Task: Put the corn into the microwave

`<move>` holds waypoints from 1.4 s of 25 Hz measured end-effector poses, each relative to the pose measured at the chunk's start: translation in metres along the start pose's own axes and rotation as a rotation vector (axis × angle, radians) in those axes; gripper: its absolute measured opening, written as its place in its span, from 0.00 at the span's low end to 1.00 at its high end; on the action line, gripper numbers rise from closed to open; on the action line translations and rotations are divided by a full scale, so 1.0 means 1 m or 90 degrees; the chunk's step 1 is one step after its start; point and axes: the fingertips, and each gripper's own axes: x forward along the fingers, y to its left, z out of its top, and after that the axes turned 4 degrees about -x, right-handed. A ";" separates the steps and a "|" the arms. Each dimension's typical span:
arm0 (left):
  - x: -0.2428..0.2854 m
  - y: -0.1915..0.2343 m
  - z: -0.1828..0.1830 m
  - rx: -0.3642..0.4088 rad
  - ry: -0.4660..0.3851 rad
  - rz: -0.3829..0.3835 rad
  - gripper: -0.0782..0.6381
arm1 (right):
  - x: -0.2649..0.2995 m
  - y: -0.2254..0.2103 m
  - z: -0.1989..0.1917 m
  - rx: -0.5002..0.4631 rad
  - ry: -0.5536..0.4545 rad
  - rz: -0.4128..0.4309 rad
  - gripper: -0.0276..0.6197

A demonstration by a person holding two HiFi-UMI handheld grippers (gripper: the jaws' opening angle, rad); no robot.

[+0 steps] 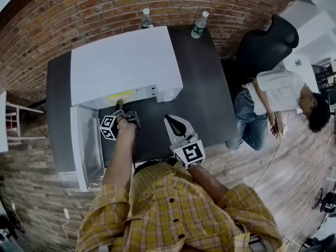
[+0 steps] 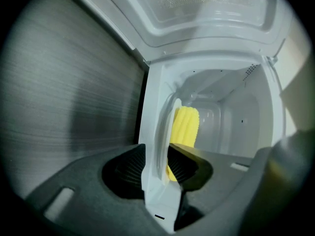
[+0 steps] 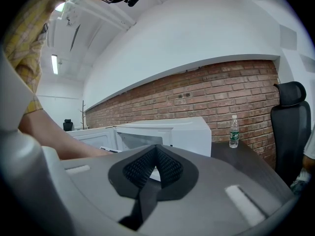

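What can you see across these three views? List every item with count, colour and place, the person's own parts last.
table: one, dark, middle of the head view.
microwave: one, white, on the table, door open.
corn: one, yellow, inside the microwave.
water bottles: two, clear, on the table's far edge.
office chair: one, black, right of the table.
seated person: one, white top, by the chair.
brick wall: one, reddish-brown, behind the table.
left claw: one, grey, open, at the microwave's mouth.
right claw: one, grey, shut and empty, above the table.
sleeves: two, yellow plaid, nearest the camera.
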 end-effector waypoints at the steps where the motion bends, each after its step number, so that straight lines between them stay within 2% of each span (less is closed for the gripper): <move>1: -0.001 0.000 0.001 -0.003 -0.001 -0.003 0.30 | -0.001 0.000 0.000 -0.001 0.000 -0.001 0.05; 5: -0.010 0.000 -0.003 0.001 0.012 -0.015 0.30 | -0.007 -0.002 0.000 -0.007 -0.001 0.000 0.05; 10: -0.036 -0.021 -0.015 0.019 0.027 -0.067 0.30 | -0.016 -0.004 0.006 -0.012 -0.010 0.003 0.05; 13: -0.066 -0.036 -0.037 0.040 0.067 -0.116 0.30 | -0.023 -0.004 0.007 -0.004 -0.013 0.008 0.05; 18: -0.119 -0.067 -0.081 0.063 0.149 -0.210 0.12 | -0.035 -0.005 0.015 0.000 -0.021 0.017 0.05; 22: -0.160 -0.088 -0.114 0.118 0.208 -0.263 0.11 | -0.041 0.000 0.021 0.012 -0.030 0.026 0.05; 25: -0.190 -0.106 -0.135 0.212 0.231 -0.312 0.11 | -0.046 0.004 0.026 0.031 -0.038 0.034 0.05; 27: -0.207 -0.112 -0.145 0.296 0.232 -0.321 0.11 | -0.049 0.007 0.030 0.046 -0.043 0.041 0.05; 28: -0.214 -0.113 -0.147 0.352 0.227 -0.318 0.11 | -0.050 0.008 0.032 0.054 -0.045 0.045 0.05; 31: -0.234 -0.123 -0.152 0.567 0.198 -0.341 0.11 | -0.056 0.016 0.038 0.065 -0.053 0.058 0.05; 35: -0.254 -0.129 -0.161 0.787 0.151 -0.341 0.11 | -0.062 0.024 0.046 0.065 -0.060 0.070 0.05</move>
